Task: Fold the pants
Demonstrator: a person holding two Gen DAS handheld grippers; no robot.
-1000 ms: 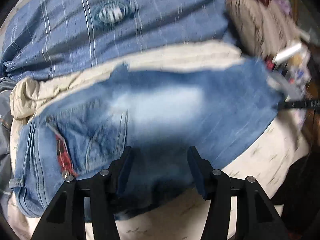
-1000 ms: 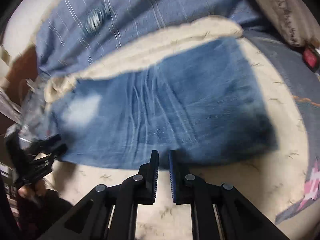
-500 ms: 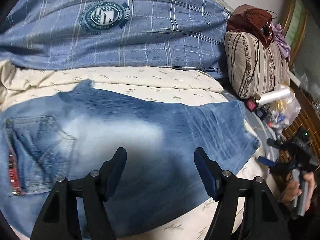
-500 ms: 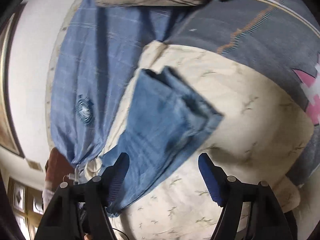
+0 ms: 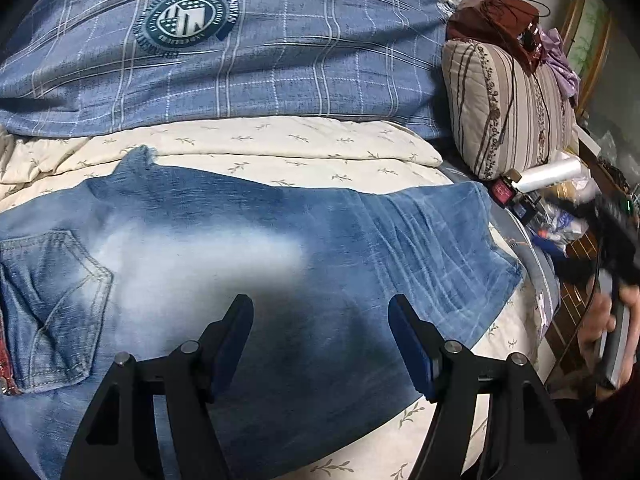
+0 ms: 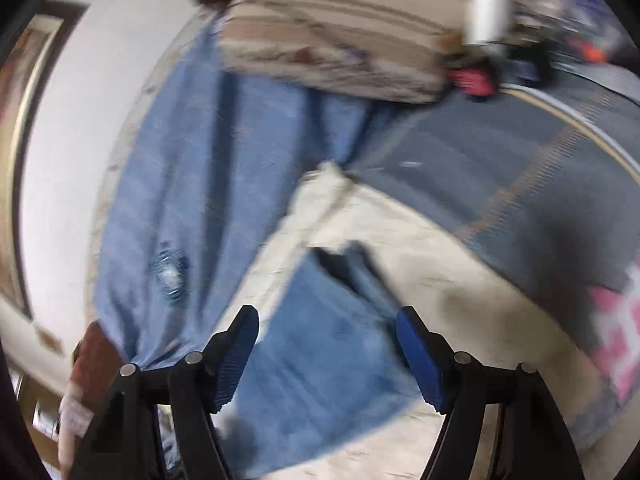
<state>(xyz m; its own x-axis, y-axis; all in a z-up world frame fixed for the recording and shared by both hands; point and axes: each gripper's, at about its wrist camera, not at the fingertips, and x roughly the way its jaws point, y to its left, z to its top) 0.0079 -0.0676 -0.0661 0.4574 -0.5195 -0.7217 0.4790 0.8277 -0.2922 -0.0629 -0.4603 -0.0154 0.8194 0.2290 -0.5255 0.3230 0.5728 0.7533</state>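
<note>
The pants (image 5: 248, 264), faded blue jeans, are laid flat across a cream bedspread (image 5: 280, 140) on the bed, with a back pocket (image 5: 52, 304) seen at the near left and the leg ends reaching to the right. The left gripper (image 5: 320, 340) is held above the jeans with its jaws spread wide and nothing between them. The right gripper (image 6: 328, 356) is likewise spread wide and empty, positioned over the leg ends (image 6: 332, 320) in a blurred view. A blue plaid quilt (image 5: 280, 52) is piled at the far side, and a striped pillow (image 5: 504, 104) is propped at the far right.
</note>
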